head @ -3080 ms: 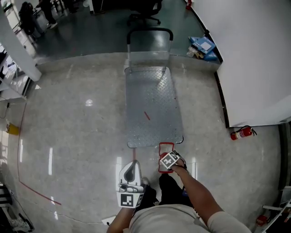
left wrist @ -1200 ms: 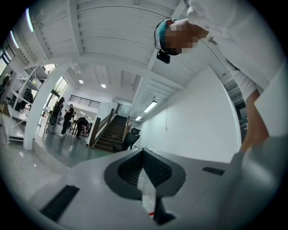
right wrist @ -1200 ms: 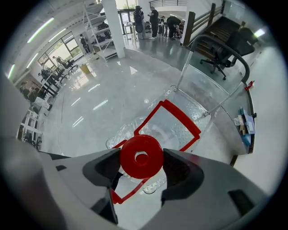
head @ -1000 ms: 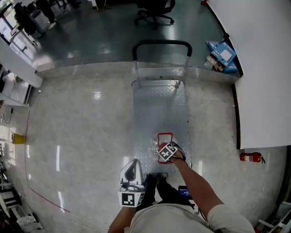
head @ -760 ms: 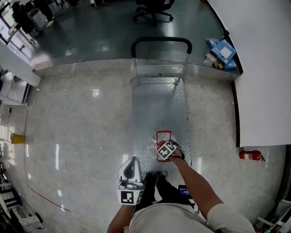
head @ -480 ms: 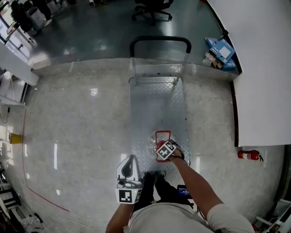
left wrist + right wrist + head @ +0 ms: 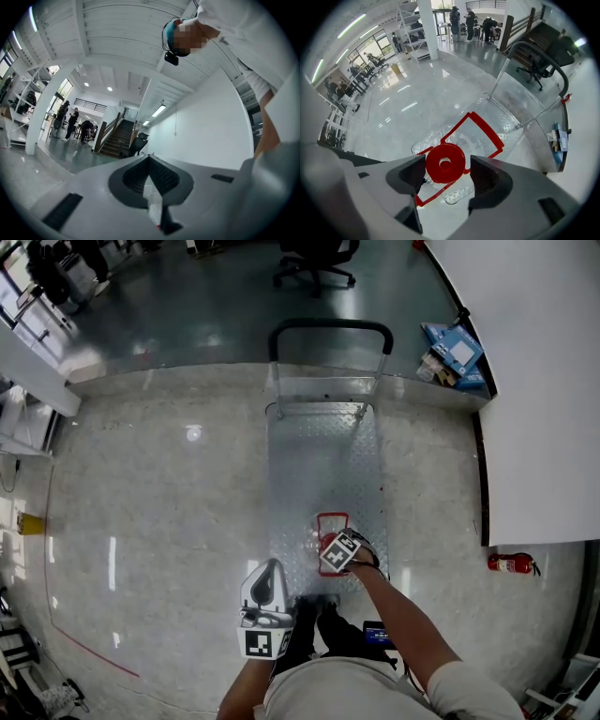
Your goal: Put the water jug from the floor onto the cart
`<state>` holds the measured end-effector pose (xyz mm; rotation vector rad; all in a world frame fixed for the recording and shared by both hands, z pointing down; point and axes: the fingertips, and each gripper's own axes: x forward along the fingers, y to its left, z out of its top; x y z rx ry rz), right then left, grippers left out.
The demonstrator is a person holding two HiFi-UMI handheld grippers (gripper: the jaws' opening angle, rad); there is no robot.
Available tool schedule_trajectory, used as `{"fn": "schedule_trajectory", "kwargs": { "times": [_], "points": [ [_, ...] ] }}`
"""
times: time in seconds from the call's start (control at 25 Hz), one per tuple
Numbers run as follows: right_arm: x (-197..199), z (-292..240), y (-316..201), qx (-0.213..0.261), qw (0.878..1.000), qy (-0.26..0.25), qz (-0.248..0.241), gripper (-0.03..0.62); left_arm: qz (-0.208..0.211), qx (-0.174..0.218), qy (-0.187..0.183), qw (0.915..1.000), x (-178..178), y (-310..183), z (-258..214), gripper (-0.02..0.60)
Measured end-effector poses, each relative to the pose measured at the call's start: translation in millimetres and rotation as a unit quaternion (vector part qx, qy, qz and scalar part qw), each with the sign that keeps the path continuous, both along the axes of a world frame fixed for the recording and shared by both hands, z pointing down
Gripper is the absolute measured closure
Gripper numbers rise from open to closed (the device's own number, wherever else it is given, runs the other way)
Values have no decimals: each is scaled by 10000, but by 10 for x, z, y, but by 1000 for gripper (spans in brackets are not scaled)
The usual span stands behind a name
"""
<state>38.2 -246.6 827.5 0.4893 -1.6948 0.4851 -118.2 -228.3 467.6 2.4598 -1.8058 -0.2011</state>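
Right gripper (image 7: pixel 447 165) is clamped on the clear plastic water jug (image 7: pixel 468 136), with a jaw on either side of the neck and the round red screw cap (image 7: pixel 440 158) sitting between them. A square red carry frame (image 7: pixel 488 130) runs around the jug. Jug is over the near end of the silver diamond-plate platform cart (image 7: pixel 319 456), inside its edges; can't tell if the base touches the deck. Cart has a black tubular push handle (image 7: pixel 330 326) at the far end and stands on a glossy speckled grey floor (image 7: pixel 159 512). Left gripper (image 7: pixel 151 166) is clenched on nothing, ribbed black pads (image 7: pixel 136 177) pressed together, pointing up at a white ribbed ceiling (image 7: pixel 117 28). Only print I can see: black-and-white square markers (image 7: pixel 262 644) on the gripper cubes.
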Motion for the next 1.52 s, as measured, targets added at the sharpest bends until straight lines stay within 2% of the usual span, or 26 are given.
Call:
{"fn": "schedule_trajectory", "kwargs": {
  "times": [0.16,0.36,0.52,0.56,0.76,0.92,1.04,1.12,1.16,1.28,1.36,1.4,1.44,1.52],
  "points": [
    [46,-128,-41,86,9998,-93,134,295,-11,34,15,10000,29,22,-32,578],
    [63,-339,-99,349,9985,-228,358,380,2,67,39,10000,26,50,-71,578],
    [135,-542,-197,828,9931,-369,743,537,14,122,48,9999,41,59,-95,578],
    [155,-599,-203,920,9913,-426,834,558,19,140,48,9999,50,69,-108,578],
    [162,-957,-172,1303,9824,-790,1080,582,81,241,73,9997,98,126,-220,578],
    [115,-1442,-146,1848,9631,-1327,1435,582,163,340,72,9993,141,209,-313,578],
    [115,-2029,-118,2476,9311,-1959,1826,582,211,344,93,9991,195,269,-398,578],
    [154,-2502,-78,3053,8969,-2438,2071,582,226,374,96,9990,222,309,-447,578],
    [194,-2755,-37,3420,8748,-2671,2154,583,234,412,96,9988,233,333,-481,578],
    [335,-3562,223,4542,7959,-3309,2254,582,250,510,93,9983,259,416,-579,578],
    [428,-3998,479,4944,7541,-3622,2361,583,266,553,77,9981,275,477,-629,578],
    [469,-4141,604,5033,7399,-3741,2437,583,280,571,56,9980,286,505,-651,578],
    [498,-4224,713,5065,7309,-3827,2506,582,294,583,32,9979,295,530,-667,578],
    [506,-4254,853,5041,7266,-3909,2553,582,312,589,23,9978,293,570,-679,578]
  ]
}}
